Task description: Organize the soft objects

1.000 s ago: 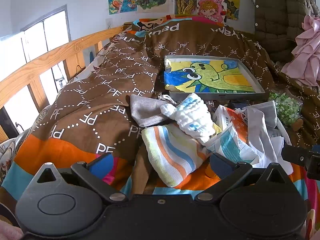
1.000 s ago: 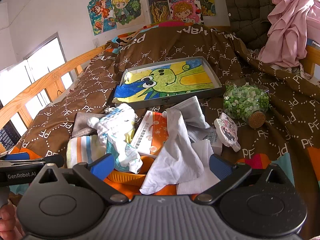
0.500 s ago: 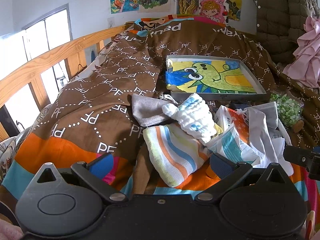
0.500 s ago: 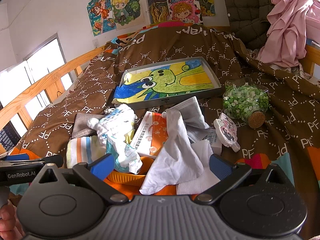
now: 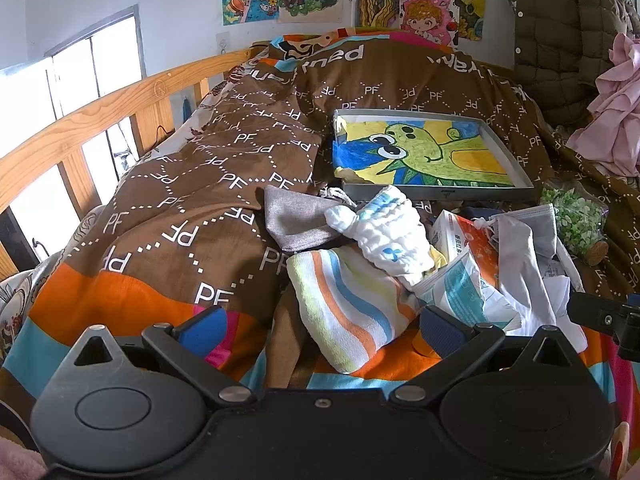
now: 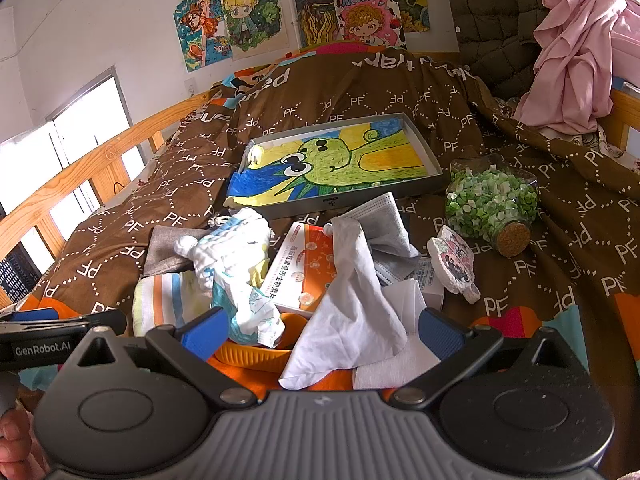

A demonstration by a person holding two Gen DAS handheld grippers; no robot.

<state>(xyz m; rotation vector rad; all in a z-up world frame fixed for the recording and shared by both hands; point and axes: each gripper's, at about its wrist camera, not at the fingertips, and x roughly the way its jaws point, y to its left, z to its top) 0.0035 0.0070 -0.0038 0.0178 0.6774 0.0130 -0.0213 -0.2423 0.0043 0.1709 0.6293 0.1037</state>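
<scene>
Striped towel lies just beyond the left gripper, long axis running near-right to far-left; both the left and the right gripper gape wide, holding nothing.

We are easing the left gripper slightly nearer the striped towel; the right gripper is barely shifting.

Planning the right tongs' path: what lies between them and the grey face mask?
In the right wrist view, a crumpled white cloth lies between the right tongs and the grey face mask.
</scene>
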